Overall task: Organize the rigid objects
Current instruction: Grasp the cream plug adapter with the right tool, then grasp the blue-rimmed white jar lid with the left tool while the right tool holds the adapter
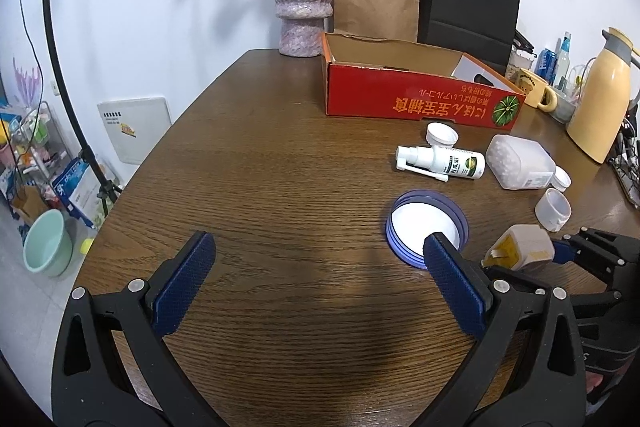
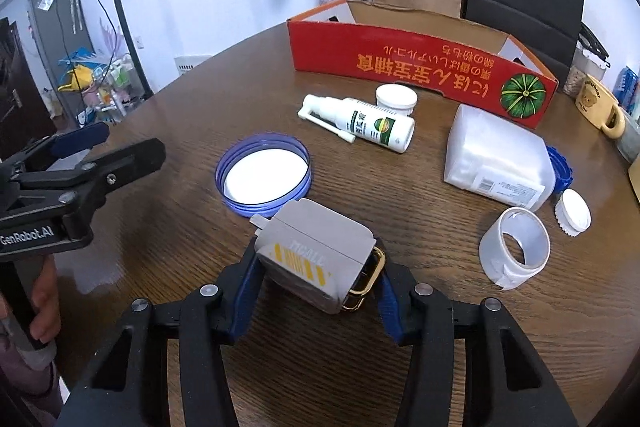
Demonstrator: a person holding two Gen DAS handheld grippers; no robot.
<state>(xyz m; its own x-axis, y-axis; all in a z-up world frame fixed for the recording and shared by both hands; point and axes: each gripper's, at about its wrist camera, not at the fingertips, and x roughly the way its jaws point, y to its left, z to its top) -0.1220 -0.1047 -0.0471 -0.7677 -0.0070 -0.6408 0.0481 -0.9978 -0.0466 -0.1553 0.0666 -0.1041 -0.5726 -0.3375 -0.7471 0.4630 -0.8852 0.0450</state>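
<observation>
While left gripper (image 1: pixel 318 291) hangs agape over table (image 1: pixel 280 167), we see right gripper (image 2: pixel 316 291) clamped on grey charger (image 2: pixel 316 259) beside blue lid (image 2: pixel 262 179).

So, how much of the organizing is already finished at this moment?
Little looks done: the part of the red box that shows is bare. In hand: the right gripper is closed on the grey charger, low over the table. The left gripper is open and holds nothing. Left on the table: the spray bottle, blue lid, clear container and the small white caps.
</observation>
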